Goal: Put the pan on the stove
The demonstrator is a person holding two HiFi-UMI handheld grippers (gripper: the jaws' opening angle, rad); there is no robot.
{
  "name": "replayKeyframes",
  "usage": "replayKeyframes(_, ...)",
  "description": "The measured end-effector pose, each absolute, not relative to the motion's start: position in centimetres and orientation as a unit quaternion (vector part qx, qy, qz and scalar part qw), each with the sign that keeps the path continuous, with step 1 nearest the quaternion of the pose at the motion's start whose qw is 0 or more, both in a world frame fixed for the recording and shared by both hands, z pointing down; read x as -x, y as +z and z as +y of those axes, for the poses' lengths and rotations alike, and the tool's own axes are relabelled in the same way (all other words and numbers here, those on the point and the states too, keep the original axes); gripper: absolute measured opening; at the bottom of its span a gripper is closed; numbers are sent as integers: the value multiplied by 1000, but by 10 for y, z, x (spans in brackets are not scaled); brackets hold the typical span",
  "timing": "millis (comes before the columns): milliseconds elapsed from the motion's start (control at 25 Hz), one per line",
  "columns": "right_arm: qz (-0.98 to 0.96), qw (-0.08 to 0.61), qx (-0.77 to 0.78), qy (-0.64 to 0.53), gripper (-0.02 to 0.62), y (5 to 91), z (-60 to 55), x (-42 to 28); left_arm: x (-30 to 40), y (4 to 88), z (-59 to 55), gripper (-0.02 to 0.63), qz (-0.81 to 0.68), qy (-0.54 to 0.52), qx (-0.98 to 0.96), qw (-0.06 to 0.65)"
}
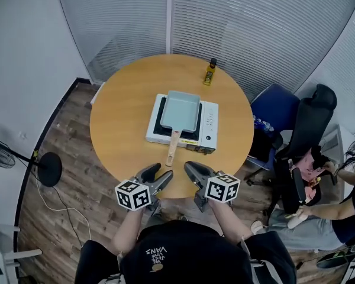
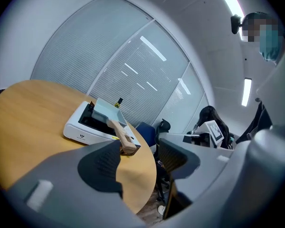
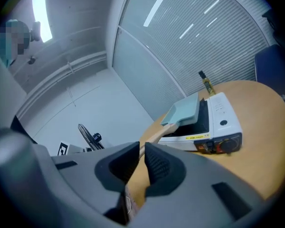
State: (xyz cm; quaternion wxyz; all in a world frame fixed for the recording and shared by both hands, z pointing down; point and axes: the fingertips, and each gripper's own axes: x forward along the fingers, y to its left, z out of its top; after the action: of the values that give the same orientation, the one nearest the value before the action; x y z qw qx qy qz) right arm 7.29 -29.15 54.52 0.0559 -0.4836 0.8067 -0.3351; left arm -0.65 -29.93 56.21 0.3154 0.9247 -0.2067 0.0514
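A pale teal rectangular pan [image 1: 180, 111] with a wooden handle [image 1: 173, 148] sits on the white portable stove [image 1: 210, 123] in the middle of the round wooden table [image 1: 124, 111]. The handle points toward me. My left gripper [image 1: 161, 175] hovers at the table's near edge, open and empty. In the left gripper view the pan [image 2: 104, 112] and stove [image 2: 80, 129] lie beyond its jaws [image 2: 140, 163]. My right gripper [image 1: 190, 169] is beside it, shut with nothing between its pads. The right gripper view has the pan [image 3: 185, 113] and stove [image 3: 221, 122] ahead of my right gripper [image 3: 142, 160].
A small yellow bottle [image 1: 209, 72] stands at the table's far edge. A blue chair [image 1: 275, 114] and a black chair [image 1: 310, 129] crowd the table's right side, where a person [image 1: 343, 206] sits. A fan base [image 1: 47, 169] rests on the floor at left.
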Motion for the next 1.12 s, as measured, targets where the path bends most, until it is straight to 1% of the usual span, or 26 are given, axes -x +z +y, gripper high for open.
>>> replayKeyframes(80, 811, 49, 480, -332, 36, 545, -283, -70, 12, 560, -291, 198, -226, 50, -925, 303)
replayKeyframes(200, 816, 35, 475, -328, 29, 546, -270, -66, 20, 559, -277, 105, -250, 40, -922, 293)
replayKeyframes(320, 824, 23, 466, -320, 26, 547, -259, -63, 27, 560, -263, 44, -268, 35, -918, 291)
replayKeyframes(400, 829, 16, 461, -316, 25, 546, -252, -62, 29, 561, -253, 20, -278, 35, -915, 291)
replayKeyframes(480, 831, 12, 458, -316, 23, 548, -243, -63, 29, 563, -242, 9, -284, 35, -913, 291)
replayKeyframes(1120, 829, -32, 448, -332, 14, 584, -200, -72, 23, 585, -197, 9, -333, 47, -894, 297)
